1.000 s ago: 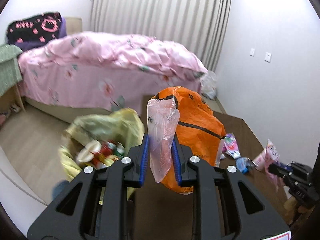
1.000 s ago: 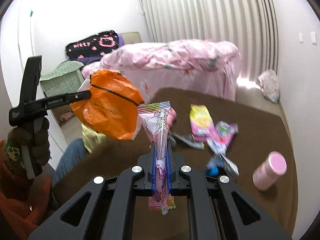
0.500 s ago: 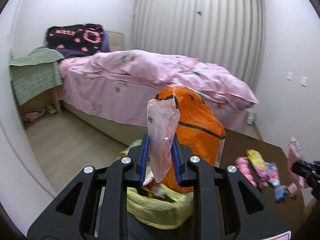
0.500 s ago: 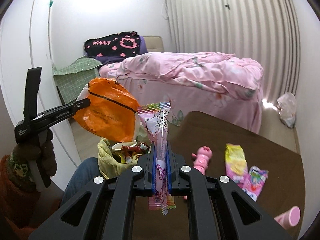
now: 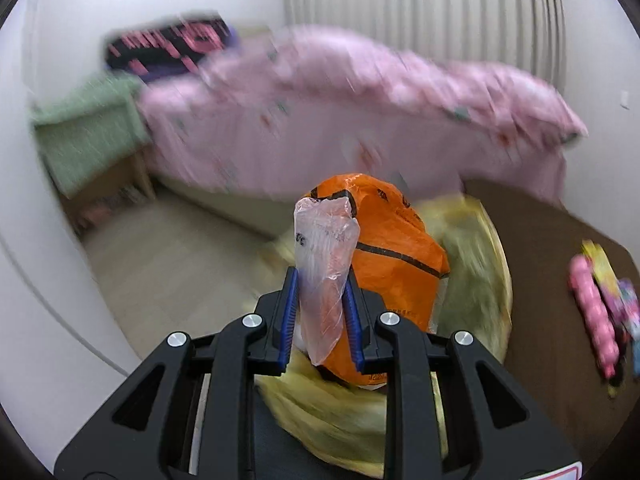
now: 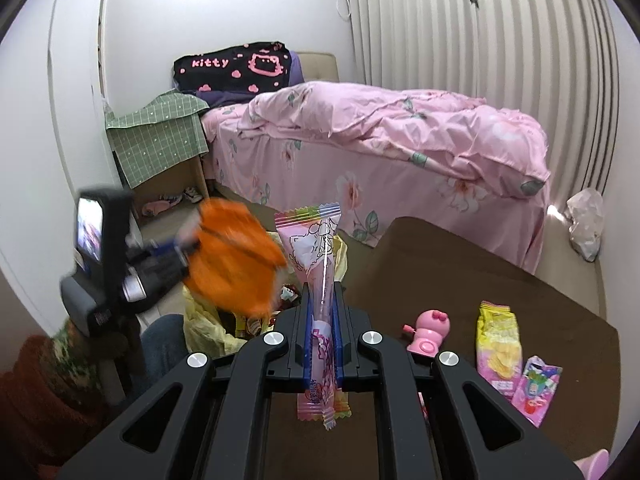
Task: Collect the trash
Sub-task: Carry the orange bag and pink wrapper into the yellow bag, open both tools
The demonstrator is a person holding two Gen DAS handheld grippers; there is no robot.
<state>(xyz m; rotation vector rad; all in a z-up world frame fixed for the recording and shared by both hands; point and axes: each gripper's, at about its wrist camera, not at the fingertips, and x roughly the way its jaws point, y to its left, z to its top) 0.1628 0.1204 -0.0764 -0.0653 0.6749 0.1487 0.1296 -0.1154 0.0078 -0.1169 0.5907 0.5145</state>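
Left tool (image 5: 322,314) grips orange bag (image 5: 394,264) w/ clear film; right tool (image 6: 320,340) clamps pink wrapper (image 6: 316,264). Risk: either misses yellow trash bag (image 5: 476,280) beside desk (image 6: 500,280) edge, lands on floor.

Ahead of me stands a bed (image 6: 360,152) under a rumpled pink floral duvet (image 6: 400,128). A black Hello Kitty pillow (image 6: 234,66) leans at its head. Beside the bed, a green checked cloth (image 6: 158,136) drapes a nightstand, shoes (image 6: 168,202) beneath it. Pleated pale curtains (image 6: 480,28) cover the far wall.
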